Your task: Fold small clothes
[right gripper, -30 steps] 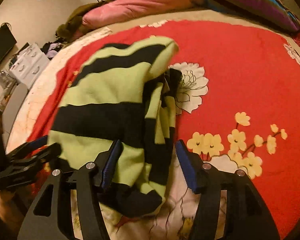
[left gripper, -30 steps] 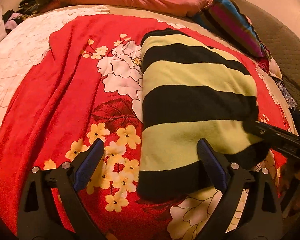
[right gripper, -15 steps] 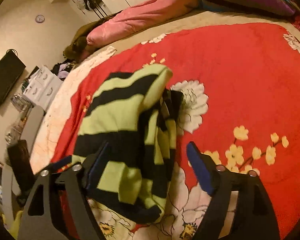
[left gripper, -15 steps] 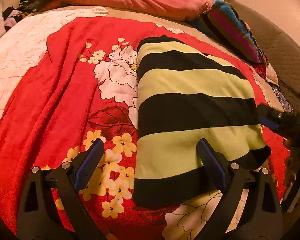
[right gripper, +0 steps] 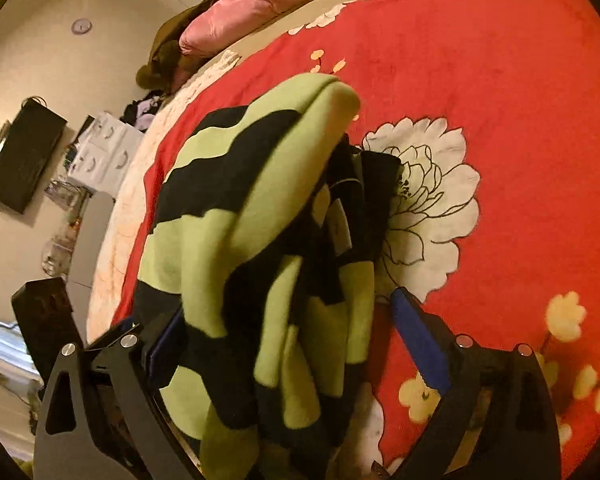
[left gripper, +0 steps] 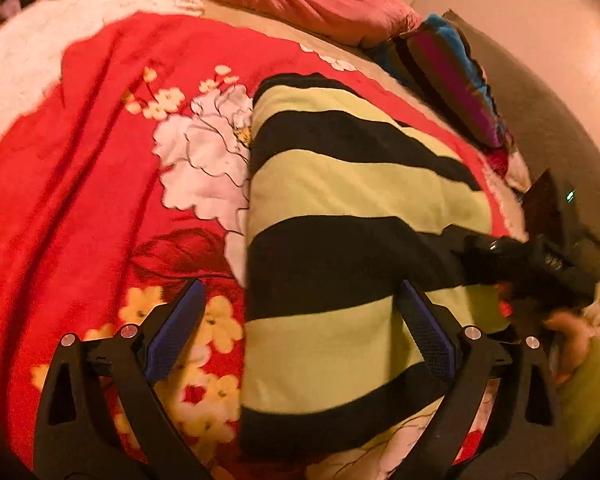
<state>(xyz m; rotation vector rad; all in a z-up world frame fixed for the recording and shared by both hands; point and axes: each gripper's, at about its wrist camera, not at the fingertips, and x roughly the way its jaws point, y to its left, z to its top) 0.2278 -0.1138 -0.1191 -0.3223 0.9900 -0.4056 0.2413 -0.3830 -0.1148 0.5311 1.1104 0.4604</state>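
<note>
Both grippers' jaws stood spread, the right gripper (right gripper: 296,344) having just been opening astride the striped garment (left gripper: 352,240), pads clear; snagging risked undoing the fold

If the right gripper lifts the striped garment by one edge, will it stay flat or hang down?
The striped garment would probably sag: its layers already bunch and drape between the right gripper's open jaws. It looks fleecy, so likely light, and unlikely to slide on the red blanket.
</note>
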